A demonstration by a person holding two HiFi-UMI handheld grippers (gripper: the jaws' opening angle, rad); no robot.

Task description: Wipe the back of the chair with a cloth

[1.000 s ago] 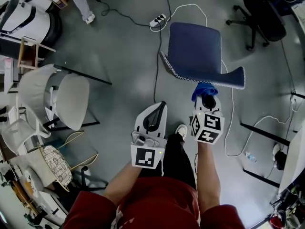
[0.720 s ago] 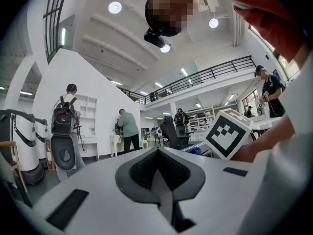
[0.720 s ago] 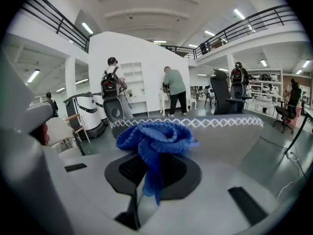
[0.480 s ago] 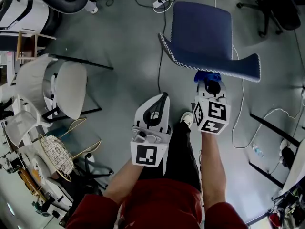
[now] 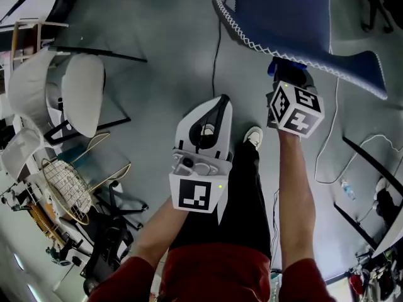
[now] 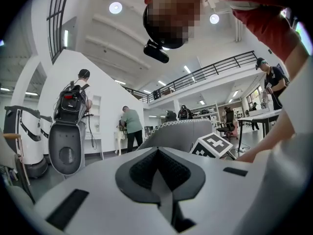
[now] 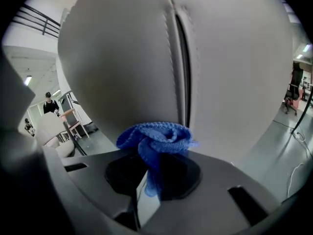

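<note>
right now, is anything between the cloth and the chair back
Nothing visible does. The right gripper is shut on the blue cloth, which faces the chair back directly; whether it touches is unclear.

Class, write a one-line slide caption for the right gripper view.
Right gripper shut on a crumpled blue knitted cloth before the grey chair back.

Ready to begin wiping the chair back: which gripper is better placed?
Right. The right gripper is shut on the blue cloth, close up to the chair back. The left gripper is shut, empty and farther back.
</note>
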